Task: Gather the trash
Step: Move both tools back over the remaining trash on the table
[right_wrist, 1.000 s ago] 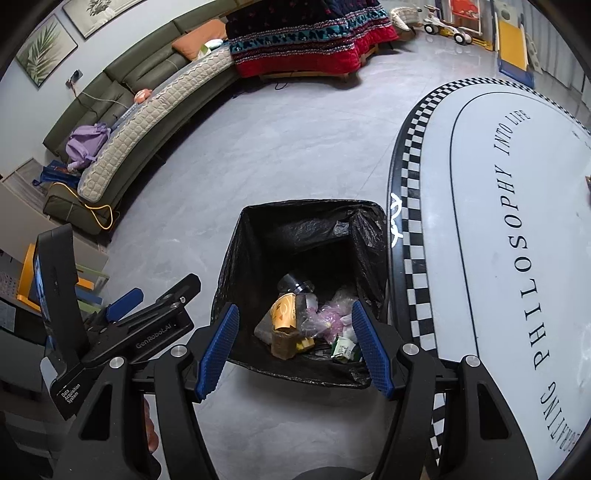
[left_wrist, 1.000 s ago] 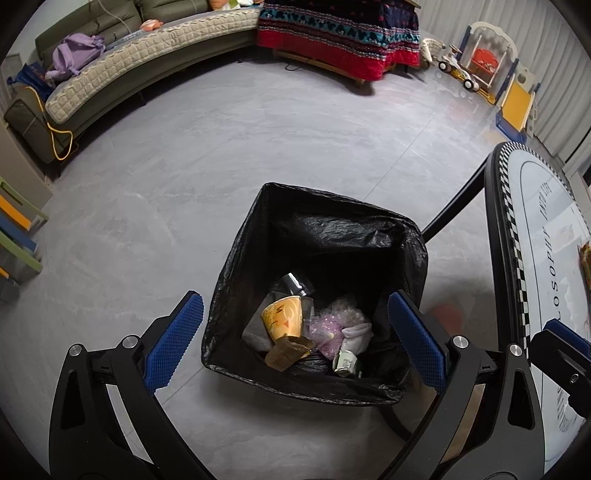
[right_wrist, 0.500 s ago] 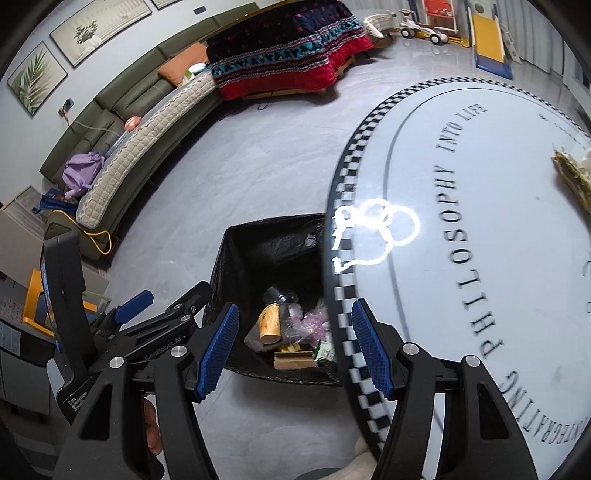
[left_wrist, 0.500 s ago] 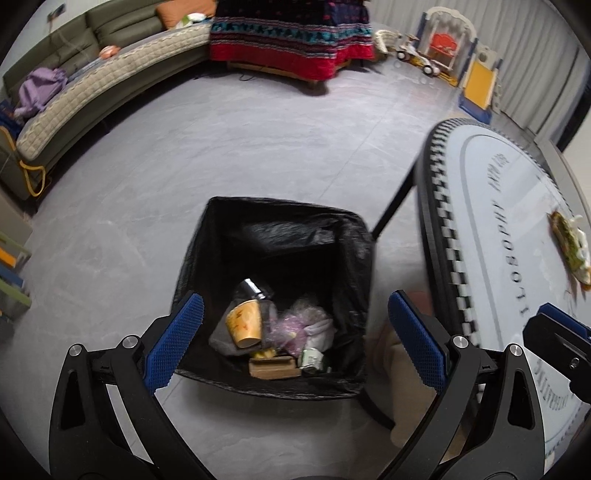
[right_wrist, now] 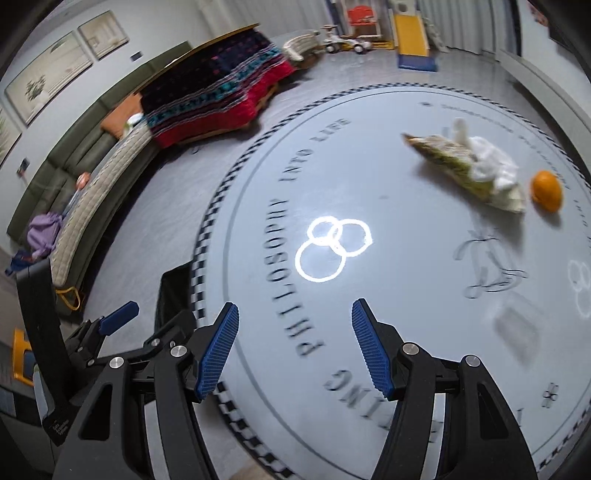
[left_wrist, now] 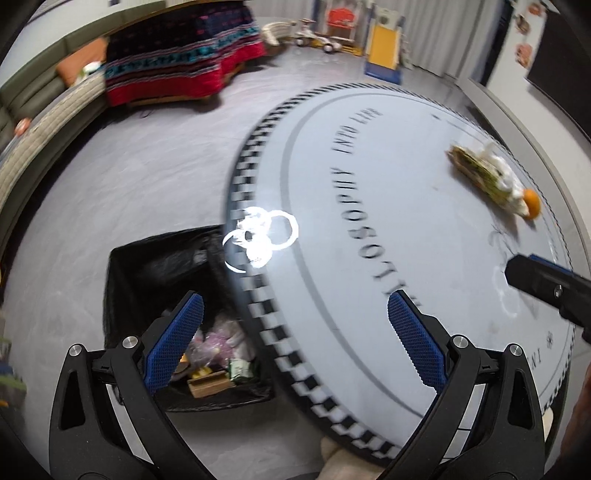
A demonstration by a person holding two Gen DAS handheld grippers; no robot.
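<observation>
A black-lined trash bin [left_wrist: 155, 266] with several pieces of trash inside stands on the floor beside the round table [left_wrist: 388, 206]; only its edge shows in the right wrist view [right_wrist: 173, 291]. On the far side of the table lie a greenish wrapper with white tissue [right_wrist: 469, 166] and an orange [right_wrist: 546, 190]; both also show in the left wrist view, wrapper [left_wrist: 484, 171], orange [left_wrist: 532, 203]. My left gripper [left_wrist: 295, 336] is open and empty over the table's edge. My right gripper [right_wrist: 293, 347] is open and empty above the table's near part.
The table has a checkered rim and printed lettering. A curved sofa [right_wrist: 92, 184] lines the left wall, with a red and black blanket [right_wrist: 218, 96] over furniture behind. Children's toys [right_wrist: 369, 33] stand at the far wall. Grey floor lies between.
Both grippers have swung right and up, from over the trash bin to over the table. The wrapper and orange have come into view. Both stay open.
</observation>
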